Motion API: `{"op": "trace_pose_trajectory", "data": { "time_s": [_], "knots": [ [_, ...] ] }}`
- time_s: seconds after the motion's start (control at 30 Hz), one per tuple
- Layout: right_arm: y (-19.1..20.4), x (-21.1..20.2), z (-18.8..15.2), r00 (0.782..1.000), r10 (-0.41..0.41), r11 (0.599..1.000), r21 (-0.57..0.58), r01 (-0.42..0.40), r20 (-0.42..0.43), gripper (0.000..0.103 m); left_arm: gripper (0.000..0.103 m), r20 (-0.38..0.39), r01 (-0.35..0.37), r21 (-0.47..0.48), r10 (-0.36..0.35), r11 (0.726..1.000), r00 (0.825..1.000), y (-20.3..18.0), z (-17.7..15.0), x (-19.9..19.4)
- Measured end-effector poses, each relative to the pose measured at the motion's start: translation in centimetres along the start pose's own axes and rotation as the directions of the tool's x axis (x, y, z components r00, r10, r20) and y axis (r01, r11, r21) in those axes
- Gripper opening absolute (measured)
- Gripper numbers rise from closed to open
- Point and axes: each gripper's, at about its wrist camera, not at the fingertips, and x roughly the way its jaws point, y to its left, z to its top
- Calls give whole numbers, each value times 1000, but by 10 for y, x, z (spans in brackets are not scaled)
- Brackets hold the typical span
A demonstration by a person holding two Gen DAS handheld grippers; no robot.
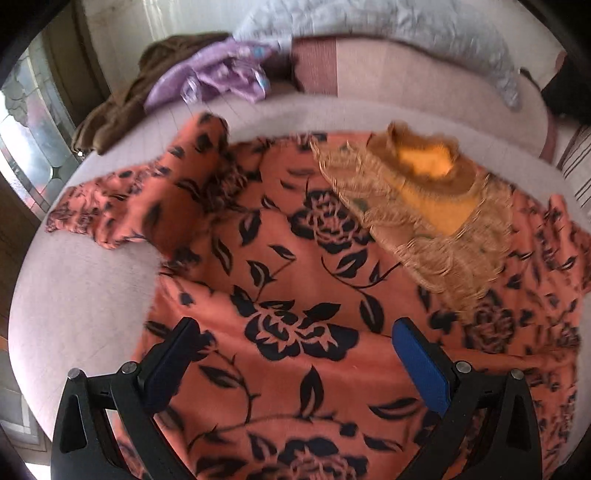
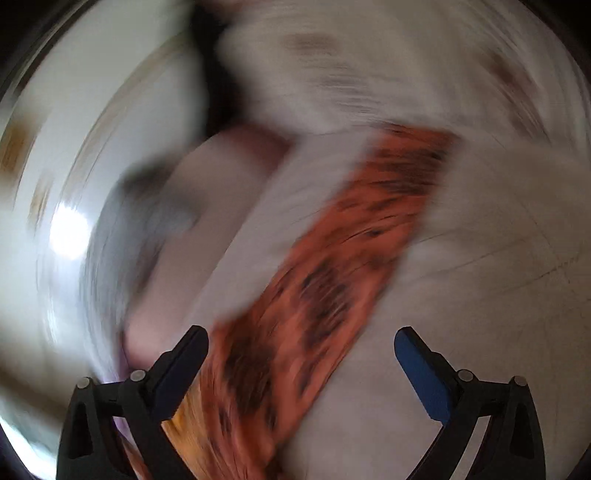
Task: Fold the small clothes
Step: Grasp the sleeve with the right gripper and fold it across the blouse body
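A: Obs. 1, left wrist view. Your left gripper (image 1: 295,332) hangs over the orange floral garment (image 1: 295,280), fingers spread wide, nothing between them. What do you read at the pads?

B: Black finger (image 1: 173,358) at 8 o'clock, blue-padded finger (image 1: 421,365) at 4 o'clock, both above the cloth; contact with it cannot be told. The garment lies spread on a pale pink bed surface (image 1: 74,288) and fills the lower and centre field. One sleeve (image 1: 122,206) runs out toward 9 o'clock.

A: Obs. 2. Gold fringed yoke (image 1: 424,225) at 2 o'clock, with a yellow neck opening (image 1: 428,162) above it. Beyond the garment?

B: At 11 o'clock a purple cloth (image 1: 218,74) lies on a brown one (image 1: 122,107), well apart from your garment. Light grey bedding (image 1: 369,22) at 12 o'clock.

A: Obs. 3, right wrist view. Heavy motion blur. Your right gripper (image 2: 301,345) also has its fingers wide apart, gripping nothing.

B: Confirmed. A strip of the same orange floral fabric (image 2: 332,277) crosses from 6 o'clock up toward 1 o'clock, passing beside the black finger (image 2: 181,365). Touching or not: cannot tell. Pale surface (image 2: 461,295) on the blue-pad side.
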Motion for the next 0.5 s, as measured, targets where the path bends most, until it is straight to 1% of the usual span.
{"op": "trace_pose_trajectory", "data": {
  "time_s": [0.07, 0.13, 0.17, 0.23, 0.27, 0.3, 0.33, 0.37, 0.43, 0.47, 0.5],
  "knots": [
    [-34, 14, 34, 998, 24, 991, 133, -30, 50, 90, 103, -19, 2, 19, -1, 1000, 1000, -2, 2, 10],
    [-50, 33, 55, 999, 13, 987, 159, -20, 48, 80, 103, -33, -11, 24, 12, 1000, 999, -2, 3, 21],
    [-57, 47, 66, 999, -4, 986, 167, -5, 52, 72, 103, -44, -20, 28, 21, 999, 999, -3, 3, 25],
    [-54, 57, 77, 994, -8, 992, 129, -6, 107, 71, 103, -35, -24, 22, 25, 999, 999, -6, 2, 28],
    [-46, 64, 84, 992, -20, 996, 83, 10, 121, 60, 103, -22, -29, 18, 29, 999, 999, -8, 4, 27],
    [-38, 75, 91, 993, -30, 999, 34, 27, 110, 27, 103, -13, -30, 24, 30, 999, 999, -11, 4, 27],
    [-36, 84, 93, 995, -34, 999, -2, 34, 90, 13, 103, -11, -34, 39, 35, 999, 999, -13, 8, 30],
    [-36, 96, 94, 997, -57, 998, -15, 58, 55, 7, 103, -4, -46, 52, 46, 998, 999, -15, 9, 28],
    [-30, 94, 92, 994, -71, 997, -26, 74, 86, 7, 103, 53, -73, 56, 70, 996, 996, -18, 14, 15],
    [-15, 87, 90, 993, -71, 995, -59, 77, 99, 7, 103, 92, -87, 50, 82, 995, 992, -17, 17, 5],
    [8, 78, 88, 994, -37, 994, -103, 48, 105, 7, 103, 120, -96, 38, 91, 995, 989, -15, 20, -5]
  ]
}}
